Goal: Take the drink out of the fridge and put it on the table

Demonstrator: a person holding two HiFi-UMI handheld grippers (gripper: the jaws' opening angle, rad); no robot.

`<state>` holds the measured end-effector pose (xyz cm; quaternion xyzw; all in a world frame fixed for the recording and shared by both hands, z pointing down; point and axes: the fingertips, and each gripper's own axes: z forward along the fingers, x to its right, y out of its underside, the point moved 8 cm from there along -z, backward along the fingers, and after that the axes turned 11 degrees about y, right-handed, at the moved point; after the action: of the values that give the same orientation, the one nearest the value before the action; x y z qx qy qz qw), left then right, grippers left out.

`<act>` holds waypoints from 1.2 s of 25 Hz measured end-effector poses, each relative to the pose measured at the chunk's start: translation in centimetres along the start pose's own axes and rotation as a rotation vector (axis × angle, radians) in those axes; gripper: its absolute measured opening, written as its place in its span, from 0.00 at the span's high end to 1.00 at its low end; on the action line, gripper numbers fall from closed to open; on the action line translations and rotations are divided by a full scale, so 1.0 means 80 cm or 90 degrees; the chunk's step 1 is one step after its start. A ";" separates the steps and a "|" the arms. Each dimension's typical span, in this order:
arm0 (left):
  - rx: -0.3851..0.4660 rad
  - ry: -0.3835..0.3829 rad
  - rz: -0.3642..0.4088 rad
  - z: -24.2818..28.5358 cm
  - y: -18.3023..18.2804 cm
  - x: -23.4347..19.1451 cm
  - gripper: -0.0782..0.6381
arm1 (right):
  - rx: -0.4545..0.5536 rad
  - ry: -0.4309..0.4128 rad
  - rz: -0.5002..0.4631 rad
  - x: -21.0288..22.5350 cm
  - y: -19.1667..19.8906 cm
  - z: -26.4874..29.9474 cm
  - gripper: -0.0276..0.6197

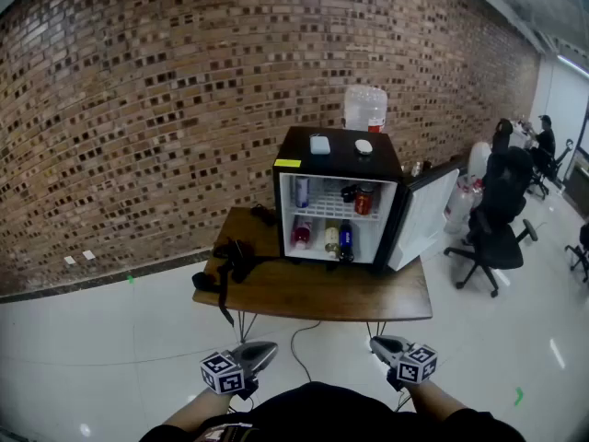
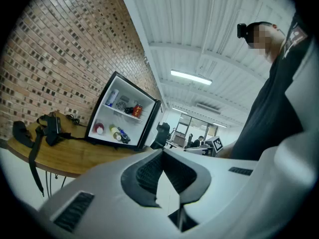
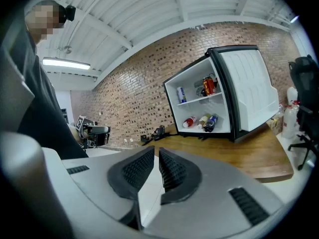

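Two empty claws face the fridge (image 1: 336, 162): left claw (image 1: 267, 347) closed, right claw (image 1: 377, 343) nearly closed

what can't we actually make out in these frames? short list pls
- Drinks in the fridge: labels too small in every view.
- Dark item beside the red can: too small to identify.
- Two white things on the fridge top: head view only, too small to name.
- Jug behind the fridge: lower part hidden by the fridge.
- Black strapped gear on the table: dark, too small to identify.
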<state>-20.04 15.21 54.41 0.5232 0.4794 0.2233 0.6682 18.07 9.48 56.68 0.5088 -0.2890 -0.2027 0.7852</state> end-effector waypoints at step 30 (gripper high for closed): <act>-0.009 -0.014 0.023 0.190 -0.085 -0.185 0.87 | -0.001 0.034 -0.015 0.167 -0.105 0.133 0.78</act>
<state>-14.65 -6.42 54.14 0.5292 0.4612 0.2329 0.6731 20.87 -9.30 55.67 0.5165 -0.2618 -0.1982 0.7908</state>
